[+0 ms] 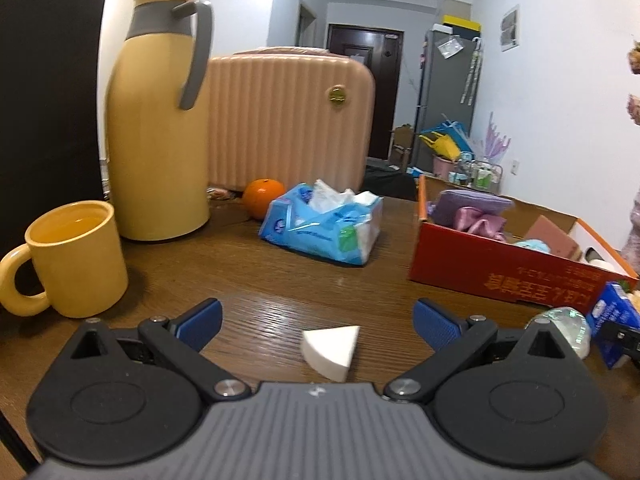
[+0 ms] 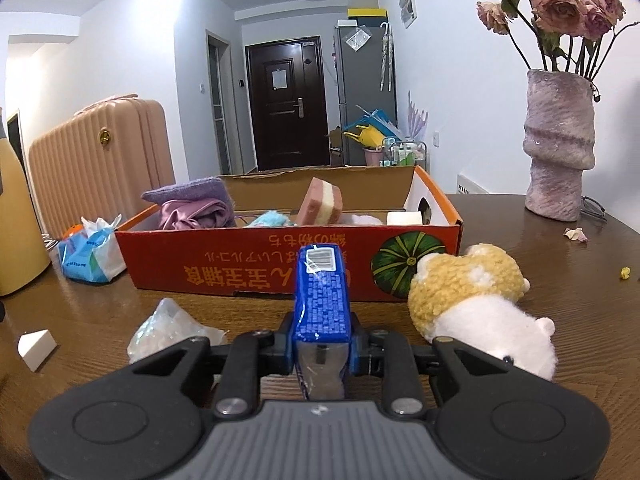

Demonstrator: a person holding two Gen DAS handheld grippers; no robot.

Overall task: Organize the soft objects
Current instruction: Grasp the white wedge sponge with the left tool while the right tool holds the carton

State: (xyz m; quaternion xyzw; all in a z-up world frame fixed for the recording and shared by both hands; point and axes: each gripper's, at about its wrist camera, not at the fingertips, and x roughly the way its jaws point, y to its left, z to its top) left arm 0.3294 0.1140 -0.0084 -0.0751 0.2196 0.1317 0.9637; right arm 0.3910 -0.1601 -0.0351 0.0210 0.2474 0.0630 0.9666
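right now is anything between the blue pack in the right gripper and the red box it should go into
Nothing visible blocks it. The right gripper is shut on the blue tissue pack, which points straight at the red cardboard box. Only the box's near wall lies ahead, so the pack must go over it. The plush toy sits off to the right.

Each gripper has a grey ribbed body in the middle, with a black round disc on both sides of it. Black link arms go forward from silver screws. The left gripper [image 1: 318,322] has blue textured pads; the right gripper [image 2: 320,354] looks the same.
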